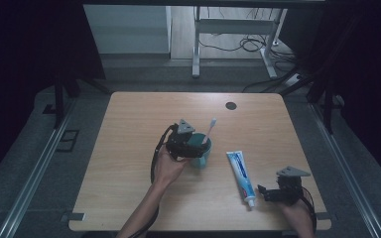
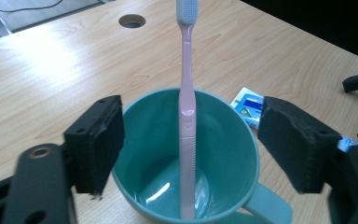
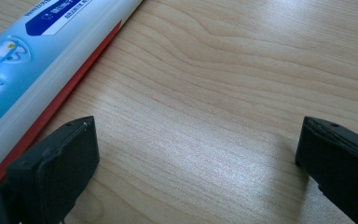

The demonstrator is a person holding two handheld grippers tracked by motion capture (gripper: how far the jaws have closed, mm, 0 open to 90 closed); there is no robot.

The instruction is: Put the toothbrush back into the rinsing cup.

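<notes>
Near the middle of the worktop [image 1: 129,148], high view: my left tongs [image 1: 187,144] sit against the near-left side of a teal mug [image 1: 201,151], from which a pink toothbrush [image 1: 210,130] leans up toward the far edge. A toothpaste tube [image 1: 241,177] lies flat between the mug and the near right corner, cap toward the near edge. My right tongs [image 1: 264,193] rest low just beside that cap, close to the near right corner.

Left gripper view: the left tongs [image 2: 191,144] stand wide open, one jaw on either side of the mug [image 2: 144,135], neither pad pressed on its wall. The toothbrush [image 2: 187,116] stands upright inside, bristles at top. The mug's handle points toward the lower right. A corner of the tube [image 2: 249,106] lies beyond the rim.

Right gripper view: the right tongs [image 3: 196,154] are spread wide over bare wood, holding nothing. The tube [image 3: 37,70] lies just beside the jaw that shows at left.
</notes>
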